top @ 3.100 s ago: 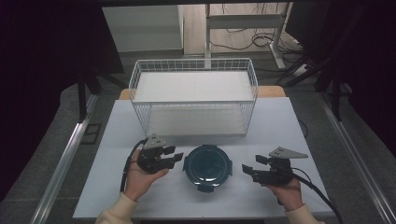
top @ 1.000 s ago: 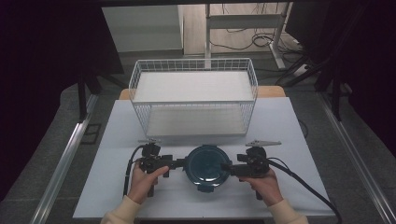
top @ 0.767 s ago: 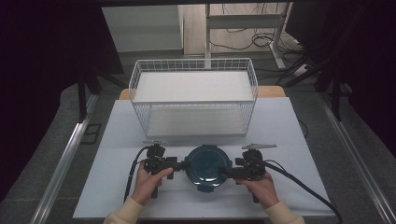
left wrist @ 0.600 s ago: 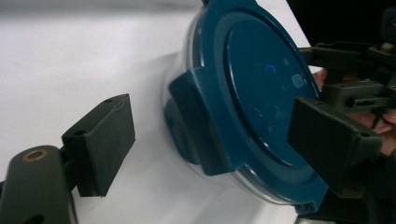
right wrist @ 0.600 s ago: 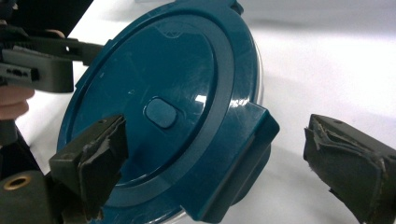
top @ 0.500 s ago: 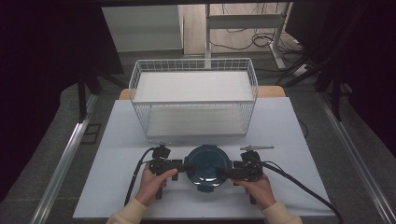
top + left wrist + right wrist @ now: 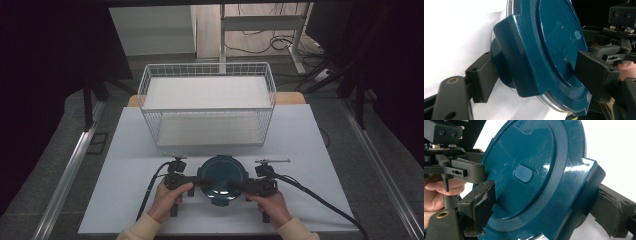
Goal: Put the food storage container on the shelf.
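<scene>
Both grippers have closed in on the round container since three seconds ago, when they sat apart from it on either side. Now the left gripper (image 7: 192,183) has its jaws set over the container's left latch flap, one above the lid and one below, and the right gripper (image 7: 248,187) clamps the right flap the same way.

The container (image 7: 220,179) is a round tub with a glossy dark teal lid (image 7: 524,170). It rests at the near middle of the white table (image 7: 310,150), between the person's hands. Behind it stands a white wire basket (image 7: 207,107), well apart. Dark floor and cables lie beyond.

Up close, the right gripper view shows an oval raised tab (image 7: 523,173) at the lid's centre; the left gripper view shows a clear rim (image 7: 554,106) under the lid's edge.
</scene>
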`<state>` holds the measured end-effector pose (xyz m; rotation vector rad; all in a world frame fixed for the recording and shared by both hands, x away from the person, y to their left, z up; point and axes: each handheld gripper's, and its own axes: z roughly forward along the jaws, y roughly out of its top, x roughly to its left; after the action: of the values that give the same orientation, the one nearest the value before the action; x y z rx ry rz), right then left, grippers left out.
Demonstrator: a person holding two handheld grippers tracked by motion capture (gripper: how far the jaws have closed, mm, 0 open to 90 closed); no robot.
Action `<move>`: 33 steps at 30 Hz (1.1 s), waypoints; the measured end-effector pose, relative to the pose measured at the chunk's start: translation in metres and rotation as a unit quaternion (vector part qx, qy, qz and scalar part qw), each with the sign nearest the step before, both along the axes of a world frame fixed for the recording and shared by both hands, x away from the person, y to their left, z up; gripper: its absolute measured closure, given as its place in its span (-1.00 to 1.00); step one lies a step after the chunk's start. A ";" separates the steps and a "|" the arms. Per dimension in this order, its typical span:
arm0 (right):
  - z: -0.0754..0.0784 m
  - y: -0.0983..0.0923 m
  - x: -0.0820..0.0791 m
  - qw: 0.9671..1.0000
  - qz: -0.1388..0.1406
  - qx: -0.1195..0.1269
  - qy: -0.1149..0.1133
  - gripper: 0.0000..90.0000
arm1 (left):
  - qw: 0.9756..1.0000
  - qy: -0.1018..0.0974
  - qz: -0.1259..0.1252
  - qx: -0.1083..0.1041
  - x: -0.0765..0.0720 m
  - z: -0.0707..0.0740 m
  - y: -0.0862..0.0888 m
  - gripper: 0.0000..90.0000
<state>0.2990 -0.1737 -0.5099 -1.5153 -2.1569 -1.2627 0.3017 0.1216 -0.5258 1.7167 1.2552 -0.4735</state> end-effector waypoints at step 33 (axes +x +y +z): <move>0.014 -0.014 -0.013 0.998 -0.028 0.029 -0.040 -0.25 | 0.999 -0.038 0.019 -0.002 -0.022 0.018 0.008 -0.09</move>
<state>0.2857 -0.1880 -0.4962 -1.5360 -2.1207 -1.4150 0.2797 0.1298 -0.5083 1.6888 1.2290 -0.3853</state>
